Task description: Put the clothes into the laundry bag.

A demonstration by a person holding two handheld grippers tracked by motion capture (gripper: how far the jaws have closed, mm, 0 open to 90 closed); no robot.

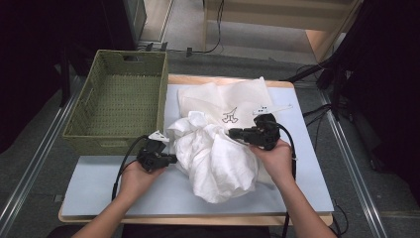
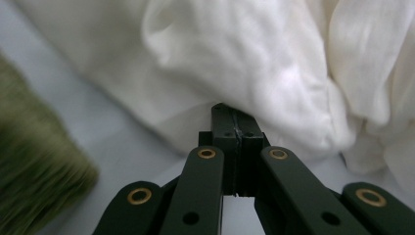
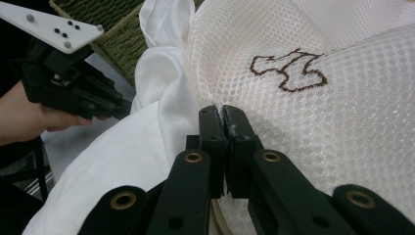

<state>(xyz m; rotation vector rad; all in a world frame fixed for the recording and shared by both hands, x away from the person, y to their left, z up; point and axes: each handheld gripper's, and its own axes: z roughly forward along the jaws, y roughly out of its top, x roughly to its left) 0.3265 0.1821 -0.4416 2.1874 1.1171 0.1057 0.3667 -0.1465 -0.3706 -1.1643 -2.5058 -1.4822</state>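
Observation:
A crumpled white cloth lies heaped mid-table. Behind it is a cream mesh bag with a brown stitched mark. My left gripper sits at the cloth's left edge. Its jaws are shut, and the left gripper touches a fold of the white cloth with its tips. I see no fabric between those jaws. My right gripper points left over the top of the heap. In its own view the right gripper is shut where the mesh bag's edge meets the cloth, apparently pinching that edge.
A green woven basket stands empty at the table's left rear, close to my left gripper. The pale blue mat is bare in front of the cloth. Cables and a metal rail run along the floor to the right.

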